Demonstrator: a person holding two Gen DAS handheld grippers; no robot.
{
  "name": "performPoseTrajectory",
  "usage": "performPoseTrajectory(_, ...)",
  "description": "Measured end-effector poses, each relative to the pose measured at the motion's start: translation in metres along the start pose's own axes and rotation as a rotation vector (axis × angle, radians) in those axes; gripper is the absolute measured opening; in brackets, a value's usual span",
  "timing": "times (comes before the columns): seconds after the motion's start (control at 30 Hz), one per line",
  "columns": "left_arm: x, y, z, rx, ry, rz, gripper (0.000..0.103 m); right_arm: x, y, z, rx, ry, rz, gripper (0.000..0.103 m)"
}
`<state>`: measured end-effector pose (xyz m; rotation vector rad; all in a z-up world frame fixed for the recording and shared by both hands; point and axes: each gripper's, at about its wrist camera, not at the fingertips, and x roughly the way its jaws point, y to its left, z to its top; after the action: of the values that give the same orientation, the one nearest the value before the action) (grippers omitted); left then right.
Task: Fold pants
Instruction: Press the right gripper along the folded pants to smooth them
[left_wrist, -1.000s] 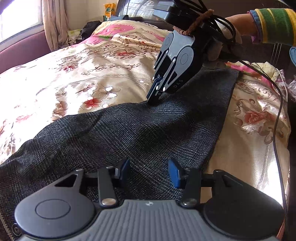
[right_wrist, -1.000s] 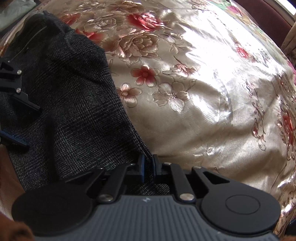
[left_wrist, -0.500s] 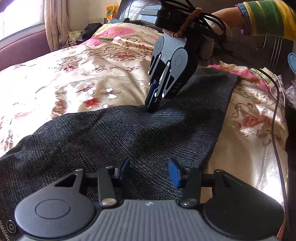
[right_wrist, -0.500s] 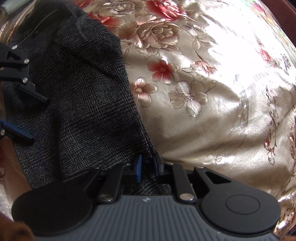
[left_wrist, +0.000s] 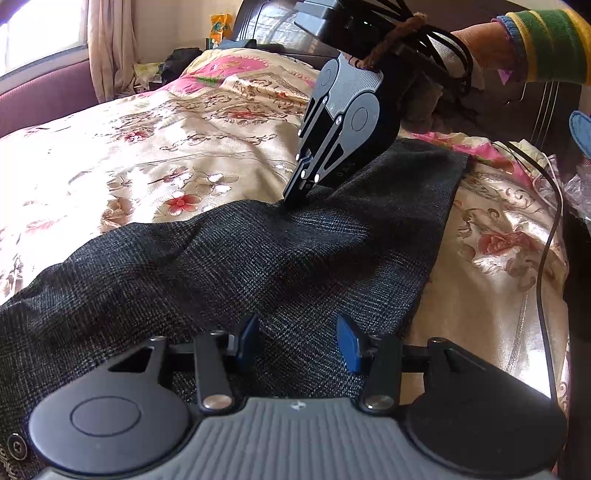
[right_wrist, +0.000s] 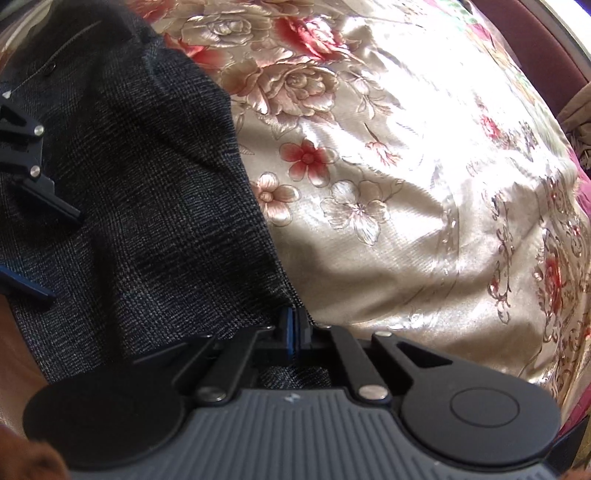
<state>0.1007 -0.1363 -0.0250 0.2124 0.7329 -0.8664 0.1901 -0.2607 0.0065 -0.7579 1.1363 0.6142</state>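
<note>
Dark grey checked pants (left_wrist: 258, 258) lie spread across the flowered bed cover (left_wrist: 147, 155). My left gripper (left_wrist: 297, 339) hovers open over the near part of the pants, its blue pads apart with only fabric below them. My right gripper (left_wrist: 293, 201) points steeply down at the pants' far edge, and the cloth rises in a small ridge to its tips. In the right wrist view the right gripper (right_wrist: 293, 325) is shut, pads pinched on the edge of the pants (right_wrist: 147, 184) where they meet the cover (right_wrist: 406, 184). The left gripper (right_wrist: 64, 256) shows at the left border.
A person's hand in a striped sleeve (left_wrist: 535, 48) holds the right gripper. A black cable (left_wrist: 550, 229) hangs along the bed's right side. A pillow (left_wrist: 236, 66) and a dark headboard are at the far end, and a curtain (left_wrist: 107, 48) is at the far left.
The right gripper's jaws went from a narrow gap to fully closed on the pants' edge. The left gripper kept still and stayed open.
</note>
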Motion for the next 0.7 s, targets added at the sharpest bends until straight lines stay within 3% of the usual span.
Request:
performPoseTrajectory(0.13,-0.001,0.001,0.000,0.000,-0.003,-0.007,0.060,-0.011,0.006,0.003,-0.057,-0.008,-0.005,0.001)
performPoseTrajectory(0.47,-0.001,0.001,-0.001,0.001,-0.006,-0.011,0.060,0.011,0.000,0.007,0.015,-0.001,-0.084,0.000)
performPoseTrajectory(0.53,-0.001,0.000,-0.001,0.008,-0.007,-0.008,0.061,0.013,-0.002,0.011,0.038,-0.030,-0.131,0.000)
performPoseTrajectory(0.63,-0.002,0.000,-0.001,0.010,-0.007,-0.009,0.061,0.002,-0.007,0.016,0.079,-0.085,-0.125,0.000)
performPoseTrajectory(0.7,-0.003,0.000,-0.002,0.010,-0.009,-0.012,0.061,-0.017,-0.011,0.009,0.152,-0.142,-0.184,0.000)
